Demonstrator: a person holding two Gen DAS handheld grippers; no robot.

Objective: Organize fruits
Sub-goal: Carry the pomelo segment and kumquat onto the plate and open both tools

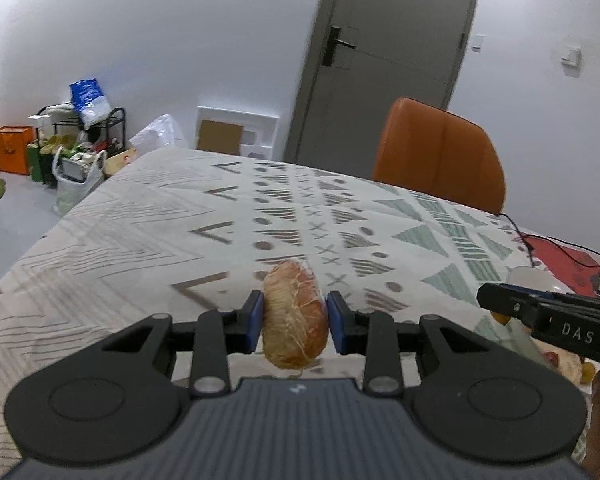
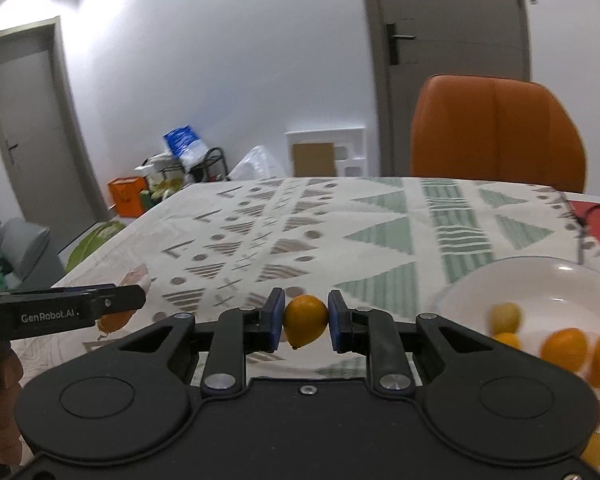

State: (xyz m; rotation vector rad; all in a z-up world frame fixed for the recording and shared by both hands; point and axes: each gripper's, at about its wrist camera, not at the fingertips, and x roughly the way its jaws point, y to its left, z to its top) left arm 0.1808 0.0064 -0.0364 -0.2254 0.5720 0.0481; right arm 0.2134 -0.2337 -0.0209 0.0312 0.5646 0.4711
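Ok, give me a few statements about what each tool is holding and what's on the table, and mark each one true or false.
1. The left tool grips a peeled citrus segment. True.
2. The right tool is open with nothing in it. False: it is shut on a small orange kumquat.
3. The white bowl holds several orange and yellow fruits. True.
4. The chair behind the table is blue. False: it is orange.
5. The tablecloth is plain white. False: it carries triangles and zigzags.

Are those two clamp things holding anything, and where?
Left tool pinches a peeled orange segment at its sides; right tool pinches a small orange fruit across its middle.
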